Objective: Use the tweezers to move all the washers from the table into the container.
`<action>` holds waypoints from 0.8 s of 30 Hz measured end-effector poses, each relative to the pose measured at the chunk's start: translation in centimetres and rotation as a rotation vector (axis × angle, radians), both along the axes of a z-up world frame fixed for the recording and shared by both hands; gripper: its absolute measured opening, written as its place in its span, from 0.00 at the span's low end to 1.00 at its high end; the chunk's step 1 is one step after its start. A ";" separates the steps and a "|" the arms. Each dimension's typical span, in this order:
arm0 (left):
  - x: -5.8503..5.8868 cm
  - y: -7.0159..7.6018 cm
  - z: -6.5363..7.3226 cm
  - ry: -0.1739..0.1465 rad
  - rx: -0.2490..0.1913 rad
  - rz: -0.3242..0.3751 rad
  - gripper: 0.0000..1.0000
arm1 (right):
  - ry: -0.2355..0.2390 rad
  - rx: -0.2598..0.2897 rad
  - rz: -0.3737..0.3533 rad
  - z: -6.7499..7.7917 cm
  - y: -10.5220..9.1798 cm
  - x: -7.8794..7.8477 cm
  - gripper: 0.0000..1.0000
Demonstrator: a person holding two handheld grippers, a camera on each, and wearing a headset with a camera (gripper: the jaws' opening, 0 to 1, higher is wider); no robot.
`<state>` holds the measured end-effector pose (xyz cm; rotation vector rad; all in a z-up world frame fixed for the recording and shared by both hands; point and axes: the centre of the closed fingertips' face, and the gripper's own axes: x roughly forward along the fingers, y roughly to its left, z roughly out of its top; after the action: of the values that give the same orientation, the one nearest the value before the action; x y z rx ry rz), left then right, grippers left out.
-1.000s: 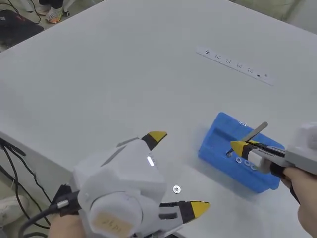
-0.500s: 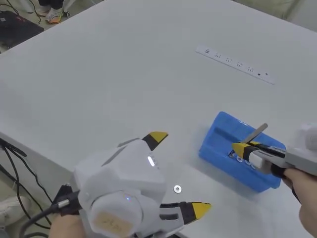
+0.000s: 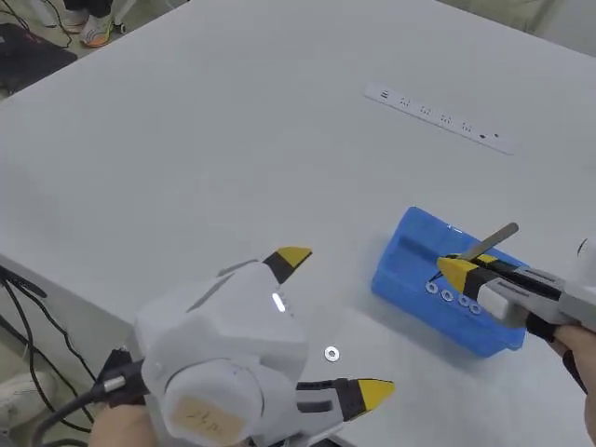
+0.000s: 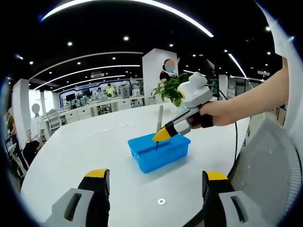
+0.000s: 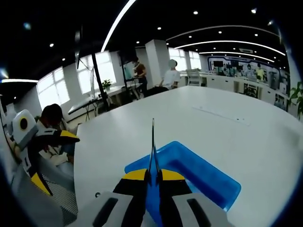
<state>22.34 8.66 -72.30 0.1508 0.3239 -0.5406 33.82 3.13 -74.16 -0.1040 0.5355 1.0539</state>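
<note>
Blue container (image 3: pixel 399 277) partly behind right tongs (image 3: pixel 453 270) gripping tweezers (image 3: pixel 491 241).

Left gripper (image 3: pixel 335 324): low over desk (image 3: pixel 186 140), close to front edge. Jaws spread wide, nothing between, yellow tips pointing toward desk middle. Left hand (image 3: pixel 116 426) behind white body, barely in head view. Right gripper (image 3: pixel 454 270): toward desk's right side, jaws pressed together on tweezers (image 3: pixel 490 240), tweezers steeply tilted, tips down. Right hand (image 3: pixel 575 352) wrapped round handle. Left gripper view: bare forearm (image 4: pixel 258 92) reaches in from right, gripper angled downward.
</note>
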 end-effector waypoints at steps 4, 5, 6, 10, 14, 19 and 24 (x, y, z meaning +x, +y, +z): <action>0.0 0.0 0.0 0.000 0.000 0.000 0.81 | -0.020 0.052 0.058 1.1 1.1 -1.5 0.05; 0.0 0.0 0.0 0.000 0.001 0.000 0.81 | -0.025 0.058 0.073 1.3 1.3 -1.8 0.05; 0.0 0.0 0.0 -0.001 0.002 -0.001 0.81 | -0.028 0.056 0.091 1.3 1.6 -2.2 0.05; 0.0 0.0 0.0 0.000 0.001 0.001 0.81 | -0.045 0.047 0.167 1.2 3.0 -4.1 0.05; 0.0 0.0 0.0 0.000 0.002 0.001 0.81 | -0.017 0.049 0.211 0.6 4.1 -5.3 0.05; 0.0 0.0 0.0 -0.001 0.002 0.003 0.81 | 0.040 0.022 0.278 -0.9 5.0 -6.9 0.05; 0.0 0.0 0.0 -0.003 0.002 0.003 0.81 | 0.072 0.009 0.329 -2.1 5.6 -8.3 0.05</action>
<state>22.36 8.66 -72.29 0.1527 0.3218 -0.5376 25.57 8.76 -76.24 -0.1502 0.5912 1.3847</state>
